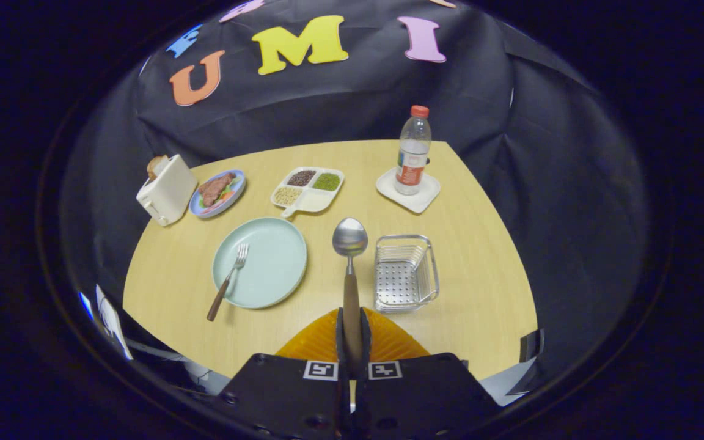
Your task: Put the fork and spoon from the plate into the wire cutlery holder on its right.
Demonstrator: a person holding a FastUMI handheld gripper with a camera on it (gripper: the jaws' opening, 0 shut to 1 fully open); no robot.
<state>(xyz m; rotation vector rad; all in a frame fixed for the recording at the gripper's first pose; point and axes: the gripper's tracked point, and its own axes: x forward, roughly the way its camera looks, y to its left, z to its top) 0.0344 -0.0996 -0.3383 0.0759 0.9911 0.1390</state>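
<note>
- Gripper [352,333] clamped on spoon [350,256] handle, both fingers pressing (bowl up, held above table [162,269]).
- Holder [405,273] just right of spoon.
- Plate [266,269] left, fork [228,281] across its rim.
- Beyond: tray [307,190], bottle [413,151], toaster [165,189].
</note>
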